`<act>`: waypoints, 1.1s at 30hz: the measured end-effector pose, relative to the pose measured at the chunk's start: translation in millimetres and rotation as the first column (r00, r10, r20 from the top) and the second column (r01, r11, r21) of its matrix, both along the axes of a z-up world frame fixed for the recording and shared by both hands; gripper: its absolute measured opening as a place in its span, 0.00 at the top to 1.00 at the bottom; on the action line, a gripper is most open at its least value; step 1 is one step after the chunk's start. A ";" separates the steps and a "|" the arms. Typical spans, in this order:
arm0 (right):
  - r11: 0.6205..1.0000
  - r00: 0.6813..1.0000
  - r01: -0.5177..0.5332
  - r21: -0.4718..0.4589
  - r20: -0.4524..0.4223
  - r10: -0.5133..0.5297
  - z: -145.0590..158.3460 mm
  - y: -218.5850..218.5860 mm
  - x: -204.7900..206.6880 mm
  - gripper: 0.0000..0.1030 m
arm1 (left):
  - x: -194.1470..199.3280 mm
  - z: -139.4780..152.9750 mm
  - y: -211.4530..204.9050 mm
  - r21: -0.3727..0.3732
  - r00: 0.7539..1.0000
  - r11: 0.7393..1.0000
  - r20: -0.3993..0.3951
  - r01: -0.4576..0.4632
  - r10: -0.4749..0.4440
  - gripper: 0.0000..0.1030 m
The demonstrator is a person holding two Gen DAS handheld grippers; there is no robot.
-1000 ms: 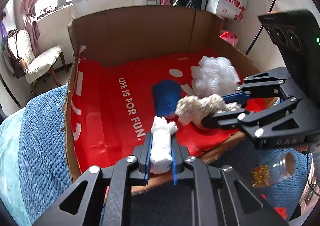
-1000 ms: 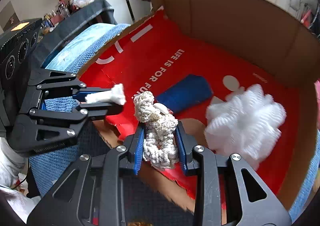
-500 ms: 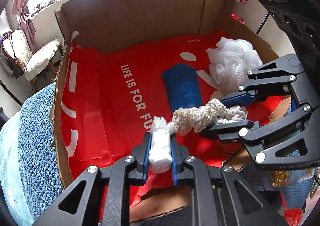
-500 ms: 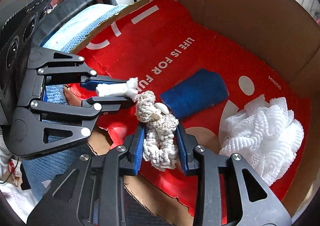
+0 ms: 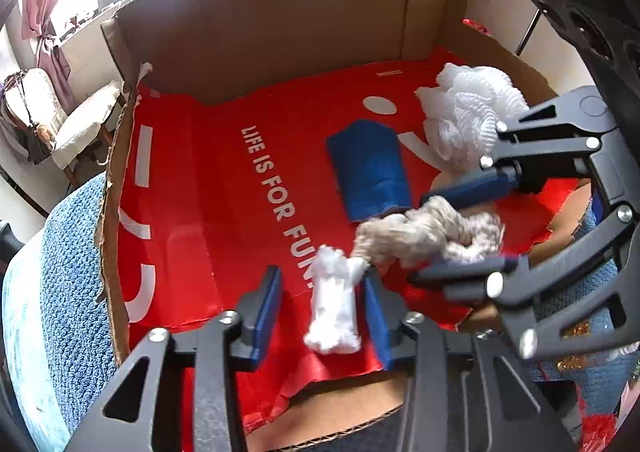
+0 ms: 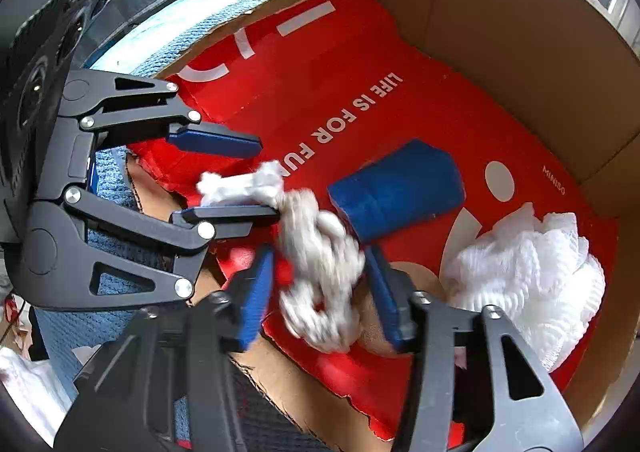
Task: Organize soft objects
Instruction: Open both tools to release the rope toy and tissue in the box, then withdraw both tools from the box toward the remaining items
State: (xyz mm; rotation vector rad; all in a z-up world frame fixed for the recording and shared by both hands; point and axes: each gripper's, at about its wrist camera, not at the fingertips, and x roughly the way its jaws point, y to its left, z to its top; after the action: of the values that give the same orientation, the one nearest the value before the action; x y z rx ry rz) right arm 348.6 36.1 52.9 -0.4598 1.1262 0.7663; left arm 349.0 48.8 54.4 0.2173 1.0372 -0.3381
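An open cardboard box [image 5: 280, 32] lined with red printed paper holds a folded blue cloth [image 5: 370, 172] and a white mesh puff [image 5: 468, 112]. My left gripper [image 5: 322, 292] hangs over the box's near edge. Its jaws are opening, and a white fluffy piece [image 5: 334, 308] sits loose between them, with a wide gap on the left. My right gripper [image 6: 320, 256] is close beside it, jaws opening too. A beige knotted rope piece [image 6: 320, 272], blurred, lies loose between its pads. The rope's end touches the white piece [image 6: 240, 184].
The box stands on a blue textured blanket [image 5: 68, 272]. Its tall walls [image 6: 500, 32] close the far sides, and the near edge is low and torn. A white-cushioned chair [image 5: 76, 120] stands outside to the left. Something gold and glittery [image 5: 576, 356] lies outside the box at lower right.
Both grippers went from shut to open, letting go of the white piece and the rope piece. Both moved down and further over the box.
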 end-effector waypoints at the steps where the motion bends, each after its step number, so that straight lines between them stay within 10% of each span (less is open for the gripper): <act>1: 1.000 1.000 -0.002 -0.005 0.010 0.002 -0.5 0.9 -1.7 0.51 | -0.4 0.2 -0.2 0.002 1.000 1.000 0.003 0.001 -0.001 0.56; 17: 0.998 0.996 0.050 0.030 0.071 -0.052 29.6 -15.1 -25.4 0.48 | -30.6 36.0 8.1 -0.017 0.996 1.000 0.086 -0.007 0.008 0.33; 33: 0.955 0.943 0.233 0.183 0.198 -0.268 107.2 -123.7 -89.3 0.27 | -110.2 101.3 12.7 -0.118 0.965 0.992 0.252 -0.041 0.069 0.06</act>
State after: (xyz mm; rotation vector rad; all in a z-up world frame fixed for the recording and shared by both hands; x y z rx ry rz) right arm 259.3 -87.5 160.1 -0.2532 0.8876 0.5589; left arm 238.8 61.4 155.7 0.1267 0.7651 -0.3078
